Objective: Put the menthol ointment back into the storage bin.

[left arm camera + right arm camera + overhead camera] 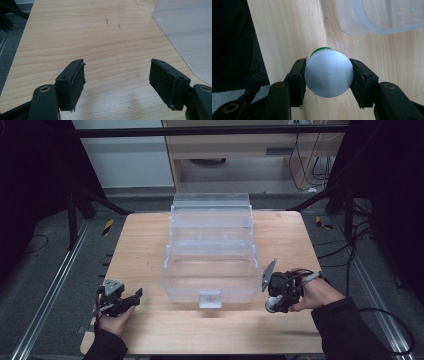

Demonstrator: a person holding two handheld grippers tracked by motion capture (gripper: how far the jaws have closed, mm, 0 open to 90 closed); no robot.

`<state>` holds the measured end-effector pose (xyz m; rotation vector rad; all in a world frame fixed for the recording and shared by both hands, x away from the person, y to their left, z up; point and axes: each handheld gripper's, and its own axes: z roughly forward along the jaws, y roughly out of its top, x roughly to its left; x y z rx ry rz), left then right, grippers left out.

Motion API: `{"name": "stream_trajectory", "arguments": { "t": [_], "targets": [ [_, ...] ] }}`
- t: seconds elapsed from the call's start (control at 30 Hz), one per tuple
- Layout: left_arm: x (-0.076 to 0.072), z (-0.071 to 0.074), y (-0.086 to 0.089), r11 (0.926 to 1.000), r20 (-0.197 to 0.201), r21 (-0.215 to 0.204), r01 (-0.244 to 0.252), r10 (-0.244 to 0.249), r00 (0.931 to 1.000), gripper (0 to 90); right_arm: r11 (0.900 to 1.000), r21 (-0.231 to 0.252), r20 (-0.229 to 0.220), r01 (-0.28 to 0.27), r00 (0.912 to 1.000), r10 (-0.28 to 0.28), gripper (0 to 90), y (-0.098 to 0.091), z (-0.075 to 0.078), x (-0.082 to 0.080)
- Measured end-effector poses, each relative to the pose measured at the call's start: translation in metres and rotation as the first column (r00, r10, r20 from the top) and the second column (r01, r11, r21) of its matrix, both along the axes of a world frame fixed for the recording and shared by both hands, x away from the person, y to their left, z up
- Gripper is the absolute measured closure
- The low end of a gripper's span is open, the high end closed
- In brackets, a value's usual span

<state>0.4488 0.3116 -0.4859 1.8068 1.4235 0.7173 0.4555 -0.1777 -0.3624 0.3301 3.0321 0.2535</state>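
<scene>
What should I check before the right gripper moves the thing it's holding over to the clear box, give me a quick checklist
1. Hold: right gripper has both jaws on the white-capped container: ok.
2. Container lifted off the table: cannot tell.
3. Clear plastic box open on top: ok.
4. Left gripper open, holding nothing, away from the box: ok.
5. Room inside the box: looks empty, ok.
6. What the container holds: cannot tell.

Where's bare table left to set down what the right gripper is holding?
Bare wood runs along the table's left side, between its edge and the clear plastic box, and across the near strip from the left gripper to the right gripper, which holds a white-capped container. The middle is taken by the box.
</scene>
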Motion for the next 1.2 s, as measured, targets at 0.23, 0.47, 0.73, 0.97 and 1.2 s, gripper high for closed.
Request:
{"name": "stream_trajectory", "arguments": {
  "t": [0.23, 0.47, 0.73, 0.97, 1.2],
  "targets": [
    [0.001, 0.000, -0.001, 1.0000, -0.001, -0.005, 0.001, -0.001, 1.0000, 27.9, 1.0000, -0.002, 0.016, -0.001, 0.9999, 0.001, 50.3, 0.002, 0.015, 0.005],
    [0.003, 0.000, -0.004, 0.9999, -0.001, 0.001, 0.011, -0.011, 0.9999, 27.9, 0.9999, 0.009, 0.032, 0.005, 0.9995, -0.005, 50.3, 0.005, 0.029, 0.006],
    [0.004, 0.000, -0.003, 0.9999, -0.001, -0.002, 0.015, -0.015, 0.9999, 27.9, 0.9999, 0.014, 0.042, 0.010, 0.9990, -0.011, 50.3, 0.010, 0.039, 0.012],
    [0.005, 0.000, -0.004, 0.9998, 0.002, -0.003, 0.019, -0.018, 0.9998, 28.0, 0.9998, 0.022, 0.054, 0.004, 0.9985, -0.005, 50.3, 0.017, 0.046, 0.016],
    [0.005, 0.000, -0.004, 0.9998, 0.000, -0.003, 0.019, -0.019, 0.9998, 27.9, 0.9997, 0.022, 0.061, 0.009, 0.9981, -0.010, 50.3, 0.022, 0.053, 0.021]
  ]
}}
